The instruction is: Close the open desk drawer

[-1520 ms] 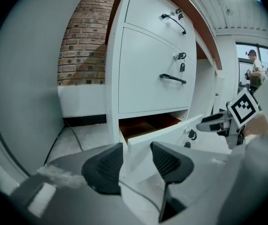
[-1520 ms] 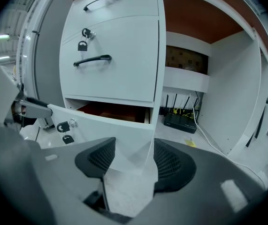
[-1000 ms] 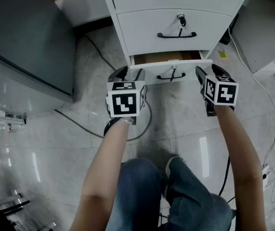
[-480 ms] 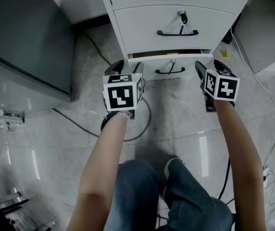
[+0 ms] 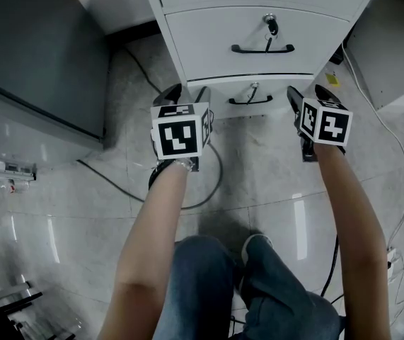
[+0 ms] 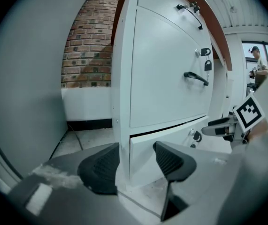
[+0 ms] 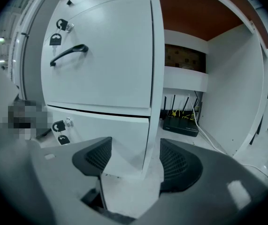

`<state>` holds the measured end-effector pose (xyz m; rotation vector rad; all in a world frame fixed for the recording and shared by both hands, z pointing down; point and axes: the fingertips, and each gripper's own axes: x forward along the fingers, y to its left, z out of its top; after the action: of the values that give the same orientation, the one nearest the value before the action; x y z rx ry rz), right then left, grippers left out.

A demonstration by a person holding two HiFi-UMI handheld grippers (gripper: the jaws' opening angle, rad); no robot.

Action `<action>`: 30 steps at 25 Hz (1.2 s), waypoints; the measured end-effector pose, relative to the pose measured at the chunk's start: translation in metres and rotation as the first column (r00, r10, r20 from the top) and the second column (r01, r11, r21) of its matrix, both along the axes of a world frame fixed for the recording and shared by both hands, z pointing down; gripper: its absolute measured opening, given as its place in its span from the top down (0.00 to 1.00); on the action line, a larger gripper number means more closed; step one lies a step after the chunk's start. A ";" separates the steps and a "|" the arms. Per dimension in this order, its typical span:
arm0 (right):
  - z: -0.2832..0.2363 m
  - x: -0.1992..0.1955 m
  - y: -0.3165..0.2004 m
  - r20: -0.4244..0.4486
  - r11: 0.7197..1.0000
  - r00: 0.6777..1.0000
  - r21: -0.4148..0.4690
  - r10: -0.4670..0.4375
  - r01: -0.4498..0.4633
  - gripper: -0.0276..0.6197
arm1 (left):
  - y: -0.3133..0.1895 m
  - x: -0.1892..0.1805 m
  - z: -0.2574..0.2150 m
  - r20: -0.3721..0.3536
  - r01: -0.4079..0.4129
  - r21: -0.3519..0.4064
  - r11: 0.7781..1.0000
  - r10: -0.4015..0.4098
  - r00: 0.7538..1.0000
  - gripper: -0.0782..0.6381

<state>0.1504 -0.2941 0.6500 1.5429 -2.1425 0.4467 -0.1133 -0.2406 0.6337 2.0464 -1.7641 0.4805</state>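
Observation:
The white cabinet's bottom drawer [image 5: 219, 94] sits nearly flush, with only a thin dark line above its front. In the left gripper view this drawer [image 6: 141, 156] still stands out slightly from the frame. My left gripper [image 5: 187, 96] is at the drawer's left corner and my right gripper [image 5: 308, 96] at its right corner. Both are open, and their jaws have just been opening. In each gripper view the cabinet's front corner shows in the gap between the left gripper's [image 6: 134, 165] or right gripper's [image 7: 136, 161] jaws, and the pads press on nothing.
Above is a shut drawer [image 5: 258, 30] with a black handle and a key. A grey cabinet [image 5: 32, 62] stands at the left. A dark cable [image 5: 209, 183] loops on the tiled floor, and a white cable [image 5: 393, 140] runs at the right. A router [image 7: 180, 123] sits behind the cabinet.
The bottom drawer has slid in: its wooden inside showed a second ago and is now hidden. Both grippers moved toward the cabinet with it.

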 end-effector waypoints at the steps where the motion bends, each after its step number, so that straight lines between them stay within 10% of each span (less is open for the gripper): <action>1: 0.000 0.000 -0.001 -0.003 1.000 1.000 0.002 -0.001 0.001 0.48 | -0.001 0.000 0.000 0.000 0.002 0.001 1.000 -0.002 1.000 0.54; 30: -0.028 -0.013 0.001 -0.110 0.991 0.993 0.126 -0.037 0.051 0.48 | 0.000 -0.015 -0.032 0.073 -0.008 0.044 0.999 0.004 0.997 0.54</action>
<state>0.1378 -0.2928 0.6221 1.5482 -2.1539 0.2094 -0.1280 -0.2409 0.6016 2.0896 -1.8265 0.5284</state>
